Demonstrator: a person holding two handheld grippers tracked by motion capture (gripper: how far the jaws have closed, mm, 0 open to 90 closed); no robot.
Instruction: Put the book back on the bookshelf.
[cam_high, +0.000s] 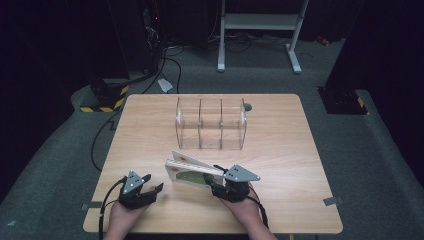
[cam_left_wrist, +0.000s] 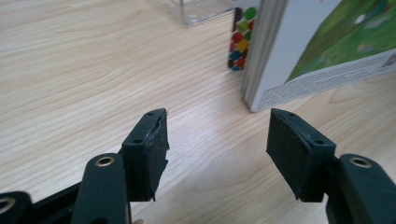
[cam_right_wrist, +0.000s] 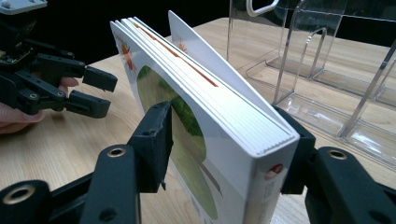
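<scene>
A: Right gripper (cam_right_wrist: 224, 140) — state?
B: Clamped across a board book (cam_right_wrist: 210, 140), one pad on the front cover, the other behind the back cover. Book upright on its lower edge, spine end toward the camera, pages fanning slightly at the far end.

A: Left gripper (cam_left_wrist: 217, 140)?
B: Jaws standing wide, nothing between them, bare wood of the table (cam_left_wrist: 84, 70) below. Book corner just beyond the right-hand pad, at upper right of the left gripper view; no contact seen.

A: Position in the high view?
B: Left gripper (cam_high: 150, 184) at lower left of centre, right gripper (cam_high: 215, 181) at lower centre, book (cam_high: 192, 172) between them, standing tilted and just above the hands. Left pads close beside the book's left end, apart from it.

A: Surroundings?
B: Clear plastic organiser (cam_high: 211, 124) with three compartments, above the book at frame centre, well apart from it. Same organiser (cam_right_wrist: 327, 70) at upper right of the right gripper view, behind the book. White metal stand (cam_high: 260, 30) on the floor at top centre.
</scene>
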